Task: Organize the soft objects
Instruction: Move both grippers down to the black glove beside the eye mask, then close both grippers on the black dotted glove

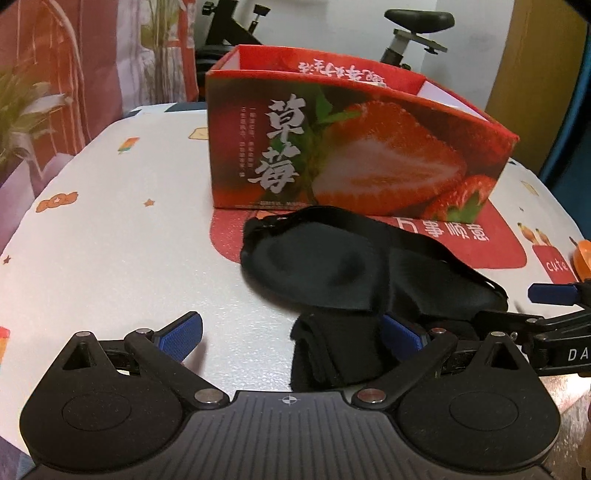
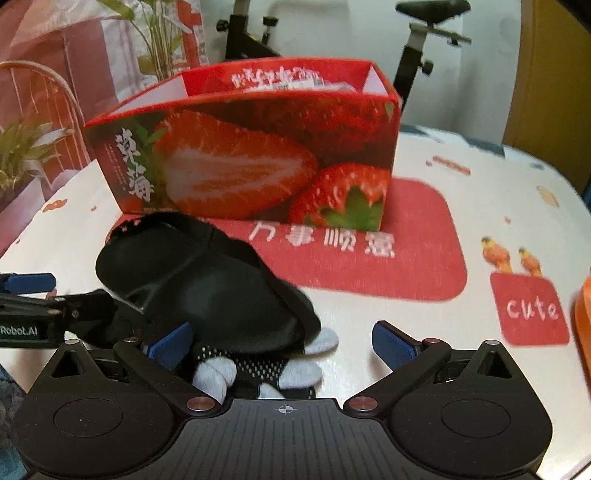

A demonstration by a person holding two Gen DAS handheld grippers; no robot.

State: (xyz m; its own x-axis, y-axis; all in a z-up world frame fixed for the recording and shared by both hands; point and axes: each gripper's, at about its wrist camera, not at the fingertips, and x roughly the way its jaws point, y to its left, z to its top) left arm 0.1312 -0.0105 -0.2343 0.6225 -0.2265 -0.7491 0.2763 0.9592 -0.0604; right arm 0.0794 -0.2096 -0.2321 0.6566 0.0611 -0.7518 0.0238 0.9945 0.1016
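A black padded eye mask (image 1: 332,266) lies on the table in front of a red strawberry-print box (image 1: 351,147), whose top is open. My left gripper (image 1: 291,334) is open just short of the mask, and a folded black cloth (image 1: 325,354) lies between its fingers against the right pad. In the right wrist view the eye mask (image 2: 221,291) partly covers a black mesh and grey-white soft item (image 2: 258,367). My right gripper (image 2: 282,343) is open around that pile, its left pad touching the mask. The box (image 2: 258,166) stands behind.
A patterned white cloth with a red patch (image 2: 369,258) covers the table. An orange object (image 2: 583,332) sits at the right edge. An exercise bike (image 1: 406,33) and a plant (image 2: 22,155) stand beyond the table. Bare tablecloth (image 1: 110,240) stretches to the left.
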